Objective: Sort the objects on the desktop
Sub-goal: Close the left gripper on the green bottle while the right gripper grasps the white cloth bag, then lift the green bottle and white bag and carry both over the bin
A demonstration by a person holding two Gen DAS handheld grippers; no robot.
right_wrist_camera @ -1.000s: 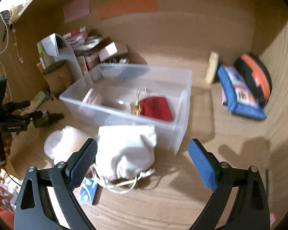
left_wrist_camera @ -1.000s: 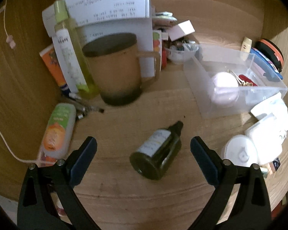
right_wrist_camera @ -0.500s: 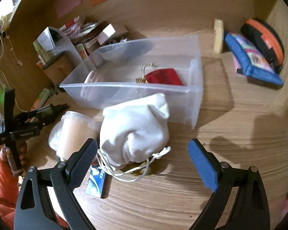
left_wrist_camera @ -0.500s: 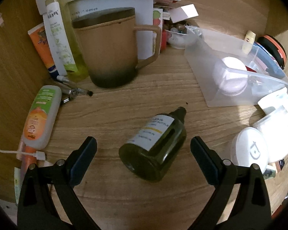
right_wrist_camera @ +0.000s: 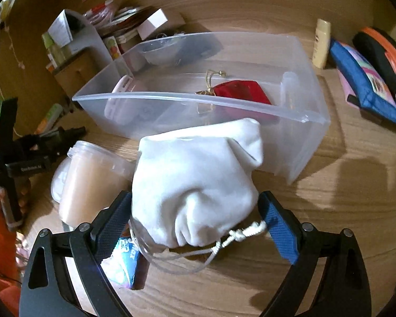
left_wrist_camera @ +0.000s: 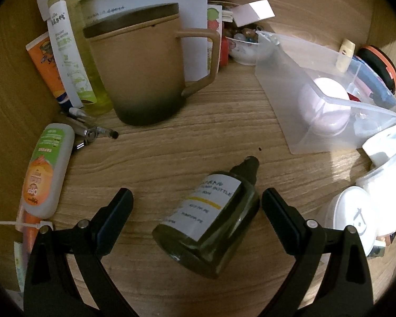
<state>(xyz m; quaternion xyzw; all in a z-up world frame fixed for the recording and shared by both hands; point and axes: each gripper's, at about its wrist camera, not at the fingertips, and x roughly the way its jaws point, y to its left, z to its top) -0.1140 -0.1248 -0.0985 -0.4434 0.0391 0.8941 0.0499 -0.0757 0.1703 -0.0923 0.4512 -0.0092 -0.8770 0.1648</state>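
- Straddling the dark green bottle (left_wrist_camera: 211,219), the left gripper (left_wrist_camera: 197,206) has its jaws spread wide; the bottle lies on its side on the wooden desktop (left_wrist_camera: 171,142), cap pointing away, nearer the right-hand finger than the left.
- Bracketing the white drawstring pouch (right_wrist_camera: 198,182), the right gripper (right_wrist_camera: 195,208) is also spread apart; its left pad sits against or just beside the cloth, and I cannot tell whether the right one touches. Nothing is clamped yet.
- The pouch rests on the desktop against the near wall of the clear plastic bin (right_wrist_camera: 311,121), which already holds a red pouch (right_wrist_camera: 240,92).
- Risk, bottle: it is round and off-centre, so closing may push it sideways or roll it out toward the white round lid (left_wrist_camera: 351,216) nearby.
- Risk, pouch: soft cloth may bunch and slip, and the loose cord (right_wrist_camera: 237,237) trailing near the right pad could snag.
- Risk, neighbours: the translucent cup (right_wrist_camera: 89,179) stands just beside the pouch and the left finger; a sideways nudge may tip it.
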